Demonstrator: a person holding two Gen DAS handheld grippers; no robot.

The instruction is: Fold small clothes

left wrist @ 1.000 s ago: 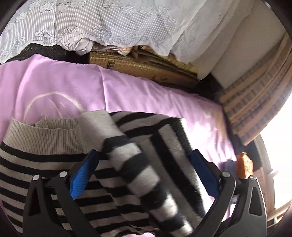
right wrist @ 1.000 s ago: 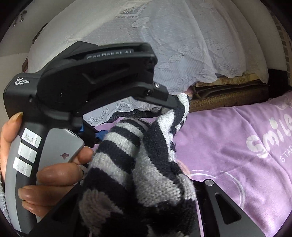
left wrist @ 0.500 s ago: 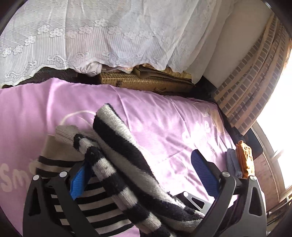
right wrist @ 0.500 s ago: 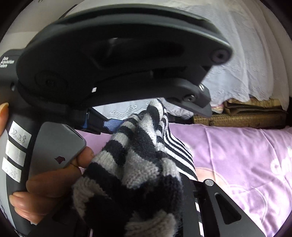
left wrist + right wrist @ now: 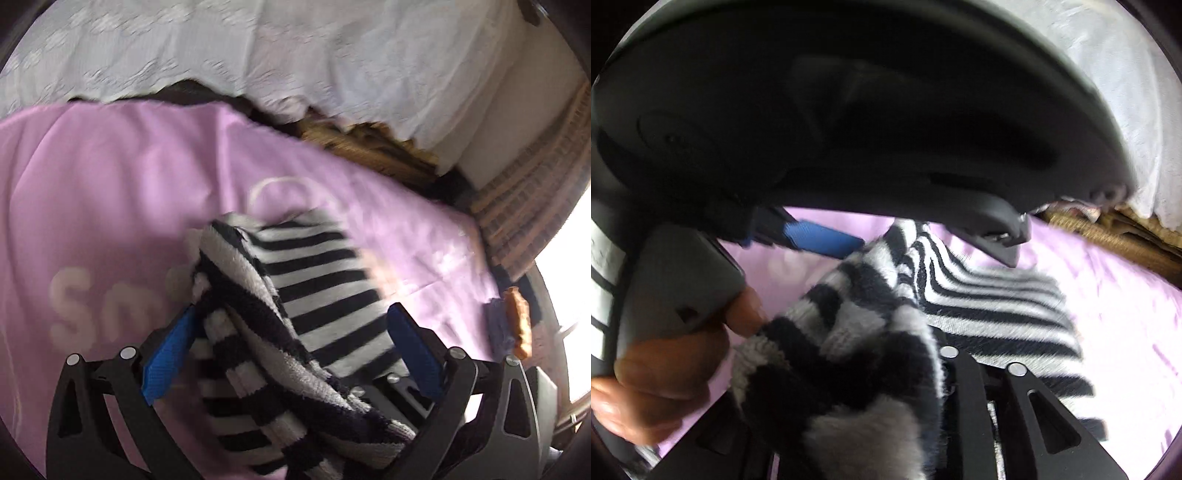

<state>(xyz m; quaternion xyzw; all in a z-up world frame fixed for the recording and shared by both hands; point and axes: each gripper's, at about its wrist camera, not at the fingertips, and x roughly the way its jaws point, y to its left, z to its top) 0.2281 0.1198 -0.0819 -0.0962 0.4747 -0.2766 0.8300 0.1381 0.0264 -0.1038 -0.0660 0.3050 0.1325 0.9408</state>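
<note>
striped sweater [image 5: 317, 280] swung further across the purple sheet [image 5: 110, 177].

A purple sheet [image 5: 122, 184] covers the bed and carries white lettering [image 5: 74, 306] and a white circular outline [image 5: 291, 192]. Beyond the far edge of the purple sheet hangs a white lace cloth [image 5: 280, 51]. A woven straw mat [image 5: 369, 147] lies folded under the lace cloth, against the sheet's far edge. A brown brick-patterned wall panel [image 5: 528, 206] stands past the right corner of the sheet. An orange item [image 5: 519, 321] rests on a blue-grey item [image 5: 498, 325] at the sheet's right edge; both are blurred.
</note>
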